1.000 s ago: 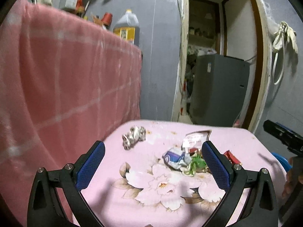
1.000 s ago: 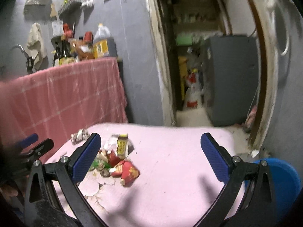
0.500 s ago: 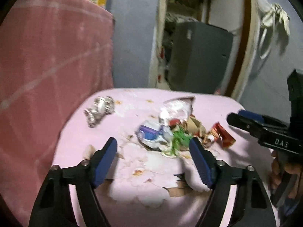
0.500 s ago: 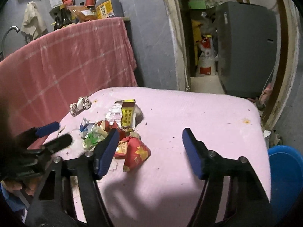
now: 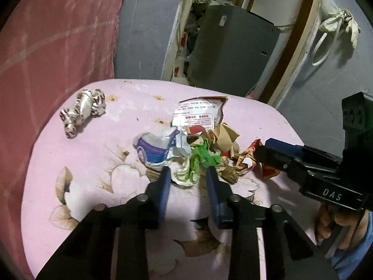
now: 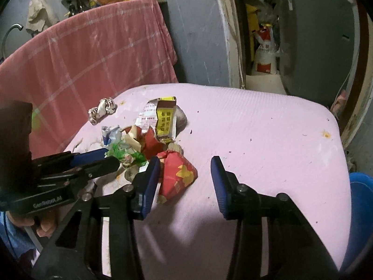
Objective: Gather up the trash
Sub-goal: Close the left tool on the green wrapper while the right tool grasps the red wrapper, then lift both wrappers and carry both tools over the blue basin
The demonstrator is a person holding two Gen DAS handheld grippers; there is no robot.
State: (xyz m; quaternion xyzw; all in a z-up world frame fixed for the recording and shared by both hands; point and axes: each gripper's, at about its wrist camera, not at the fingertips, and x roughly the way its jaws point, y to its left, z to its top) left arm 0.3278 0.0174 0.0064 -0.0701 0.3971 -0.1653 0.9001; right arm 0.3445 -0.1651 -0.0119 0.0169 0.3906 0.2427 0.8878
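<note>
A pile of trash lies on the pink table (image 5: 98,140): a green and white crumpled wrapper (image 5: 193,165), a blue and white wrapper (image 5: 156,147), brown paper (image 5: 223,135), a white printed packet (image 5: 198,114) and a red packet (image 6: 179,175). My left gripper (image 5: 188,171) has its jaws closed in around the green and white wrapper, touching its sides. My right gripper (image 6: 185,166) is open, its jaws either side of the red packet's right part, low over the table. The left gripper also shows in the right wrist view (image 6: 102,158).
A crumpled silver and red wrapper (image 5: 81,109) lies apart at the table's far left. A yellow carton (image 6: 165,119) stands in the pile. A blue bin (image 6: 361,214) sits beside the table's right edge. A pink checked cloth (image 6: 88,53) hangs behind.
Both grippers moved forward and down to the pile. The left jaws narrowed onto the green and white wrapper. The right jaws narrowed somewhat beside the red packet.
</note>
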